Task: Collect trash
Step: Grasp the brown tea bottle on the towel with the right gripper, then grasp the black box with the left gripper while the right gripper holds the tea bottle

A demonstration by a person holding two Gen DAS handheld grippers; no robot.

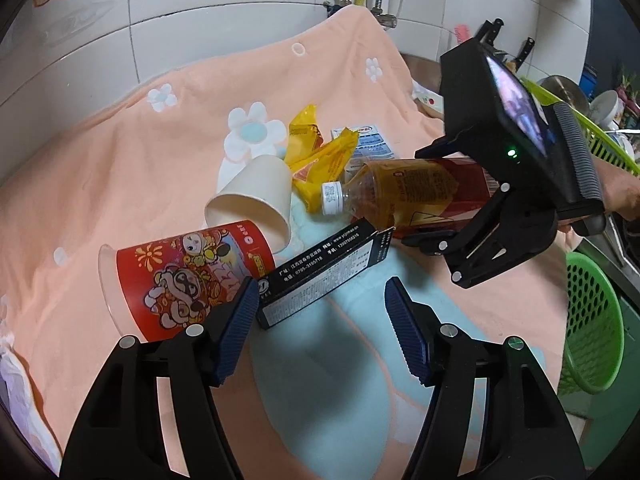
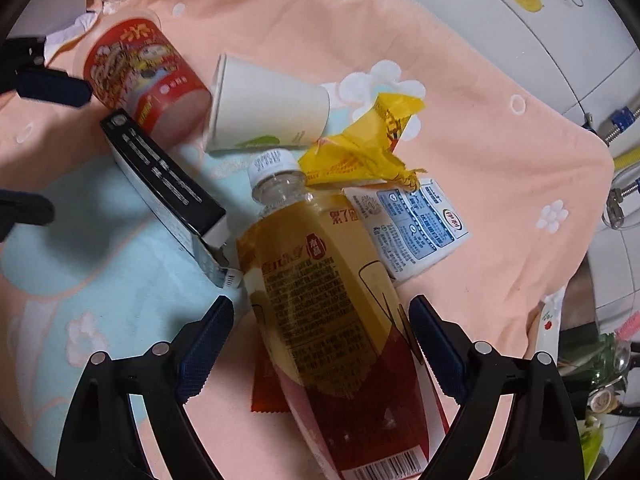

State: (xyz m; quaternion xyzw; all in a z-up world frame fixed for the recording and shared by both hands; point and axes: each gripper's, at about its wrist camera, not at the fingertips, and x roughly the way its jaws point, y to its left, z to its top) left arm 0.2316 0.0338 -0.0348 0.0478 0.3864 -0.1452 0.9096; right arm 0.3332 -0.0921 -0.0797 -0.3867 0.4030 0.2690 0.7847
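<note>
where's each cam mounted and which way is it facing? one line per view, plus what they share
Left wrist: on the left gripper, angled down over the towel at the black box; its fingers stand open, and the right gripper and hand show.
Right wrist: on the right gripper, looking steeply down; open fingers straddle the bottle; left gripper's fingertips show at left edge.
Shared: bottle, black box, red cup, white paper cup, yellow wrapper, milk carton.

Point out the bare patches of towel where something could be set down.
Free: the pale blue patch between the left gripper and the dark box, and peach towel left of the paper cup. Crowded: cup, wrapper, bottle, carton bunch together.
</note>
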